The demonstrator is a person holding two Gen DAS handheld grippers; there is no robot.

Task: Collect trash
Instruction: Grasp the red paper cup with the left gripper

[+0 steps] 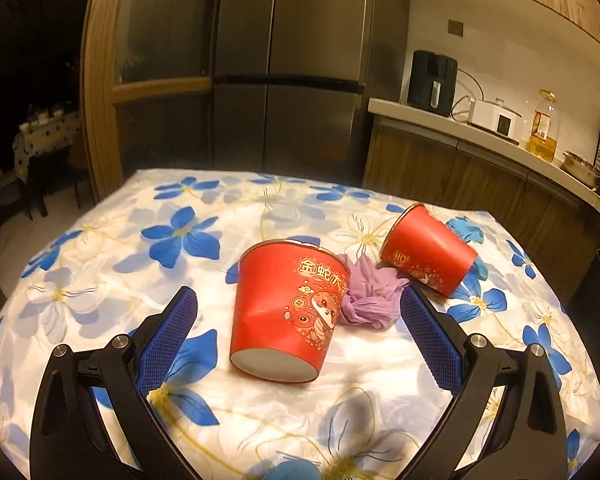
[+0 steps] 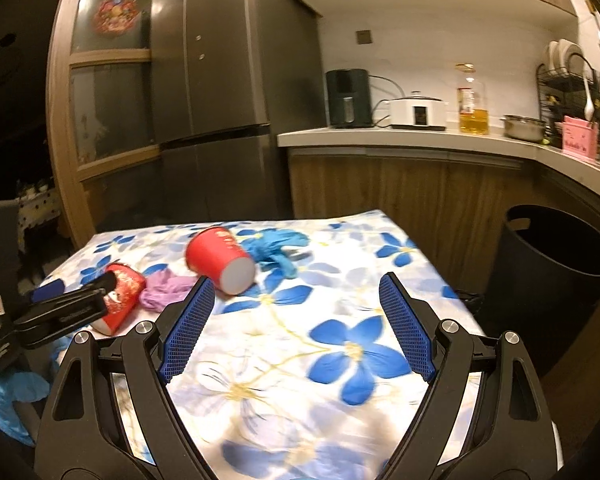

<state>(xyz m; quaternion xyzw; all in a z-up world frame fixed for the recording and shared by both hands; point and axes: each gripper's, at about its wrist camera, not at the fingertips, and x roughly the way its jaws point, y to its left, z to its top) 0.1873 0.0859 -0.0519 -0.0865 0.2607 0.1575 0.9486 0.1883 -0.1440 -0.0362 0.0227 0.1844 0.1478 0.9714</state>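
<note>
Fingers [image 1: 168, 332] of both grippers spread wide, flanking tipped red cup [image 1: 288, 312].

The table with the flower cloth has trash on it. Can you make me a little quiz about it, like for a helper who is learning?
1. True or false: both red cups stand upright.
2. What lies between the cups: A) a blue glove, B) a crumpled purple bag, C) a spoon?
3. What stands beside the table, ready for trash?

Key: 1 false, both lie on their sides. 2 B. 3 the black bin.
</note>
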